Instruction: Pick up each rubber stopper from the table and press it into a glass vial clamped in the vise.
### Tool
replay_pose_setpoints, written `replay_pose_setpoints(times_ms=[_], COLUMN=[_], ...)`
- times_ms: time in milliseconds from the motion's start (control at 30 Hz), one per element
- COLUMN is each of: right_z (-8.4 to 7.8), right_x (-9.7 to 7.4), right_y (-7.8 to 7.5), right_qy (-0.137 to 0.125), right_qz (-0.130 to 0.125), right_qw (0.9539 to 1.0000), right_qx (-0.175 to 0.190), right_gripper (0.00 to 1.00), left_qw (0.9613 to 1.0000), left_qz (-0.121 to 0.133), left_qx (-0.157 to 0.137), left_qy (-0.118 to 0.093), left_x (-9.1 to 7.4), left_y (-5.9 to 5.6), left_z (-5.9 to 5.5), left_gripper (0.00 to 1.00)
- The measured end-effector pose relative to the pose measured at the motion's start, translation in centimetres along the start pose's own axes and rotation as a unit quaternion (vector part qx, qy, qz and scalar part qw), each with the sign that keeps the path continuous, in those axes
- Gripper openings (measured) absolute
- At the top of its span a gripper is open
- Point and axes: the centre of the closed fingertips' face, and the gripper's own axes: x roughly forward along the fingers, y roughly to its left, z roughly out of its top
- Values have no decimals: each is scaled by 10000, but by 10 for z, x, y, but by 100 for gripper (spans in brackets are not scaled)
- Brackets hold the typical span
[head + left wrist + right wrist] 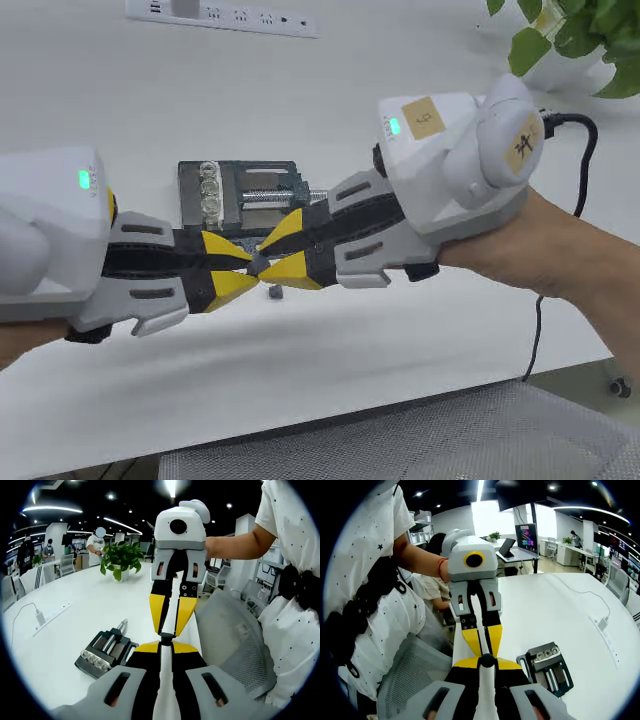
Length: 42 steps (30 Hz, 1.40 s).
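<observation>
My two grippers point at each other tip to tip above the table. The right gripper (266,260) (487,661) is shut on a small dark rubber stopper (487,660), which shows round between its yellow tips. The left gripper (250,265) (166,643) is shut, and its tips touch the right one's. Another dark stopper (274,293) lies on the table just below the tips. Behind them the black vise (240,195) (102,652) (547,667) clamps a row of three clear glass vials (208,190).
A white power strip (225,15) lies at the table's far edge. A potted plant (570,35) stands at the far right. A black cable (585,150) runs off the right gripper. A grey mesh chair seat (420,440) sits below the table's near edge.
</observation>
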Motion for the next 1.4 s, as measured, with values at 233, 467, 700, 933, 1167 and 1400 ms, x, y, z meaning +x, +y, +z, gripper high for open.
replay_pose_setpoints(times_ms=[233,467,700,933,1167,1400], right_z=[5,14,21,27,31,30], right_x=[1,-5,-8,-8,-4,7], right_y=[-5,-10,-28,-52,-80,-106], right_qy=[-13,-7,-23,147,405,831], right_qz=[30,15,-114,-314,-508,-586], right_qw=[10000,10000,9999,9994,9979,9948], right_qx=[70,56,110,53,51,-65], right_gripper=[5,6,6,6,6,6], left_qw=[9999,9995,9984,9970,9949,9928], left_qz=[72,268,540,739,952,1125], left_qx=[-38,-48,-90,-128,-93,-169], left_qy=[-126,-150,-150,-176,-307,-383], left_x=[-4,-12,-23,-31,-38,-43], left_y=[2,11,22,30,39,47], left_z=[2,-4,-14,-22,-26,-35], left_gripper=[9,16,31,42,59,71])
